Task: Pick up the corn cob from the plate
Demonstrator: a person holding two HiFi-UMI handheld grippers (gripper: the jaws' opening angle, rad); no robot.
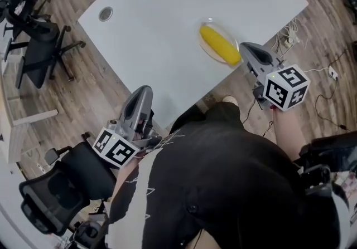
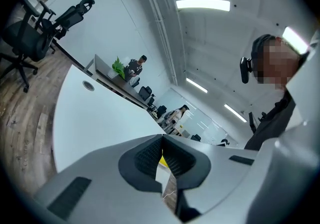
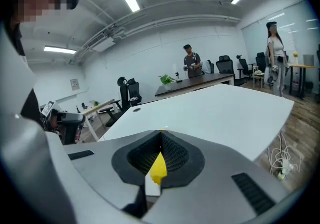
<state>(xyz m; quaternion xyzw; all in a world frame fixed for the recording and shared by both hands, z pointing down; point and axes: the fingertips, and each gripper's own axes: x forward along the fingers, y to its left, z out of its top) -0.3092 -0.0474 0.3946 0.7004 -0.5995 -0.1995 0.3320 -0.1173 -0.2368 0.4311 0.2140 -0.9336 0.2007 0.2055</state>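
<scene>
Corn cob (image 1: 220, 44): yellow, lying in a clear plate (image 1: 207, 22), upper centre-right, on the white table (image 1: 162, 25).
Right gripper (image 1: 243, 48): jaws together, empty, just beside the cob's lower-right end. Left gripper (image 1: 146, 92): jaws together, empty, lower left, well apart.

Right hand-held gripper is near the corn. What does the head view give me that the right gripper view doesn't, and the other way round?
Head view only: the whole corn cob lying on the clear plate, and the left hand-held gripper by the table's near edge. Right gripper view only: the right hand-held gripper with its jaws together, and a person across the room. Both: the white table and the yellow corn, only a sliver in the gripper view.
</scene>
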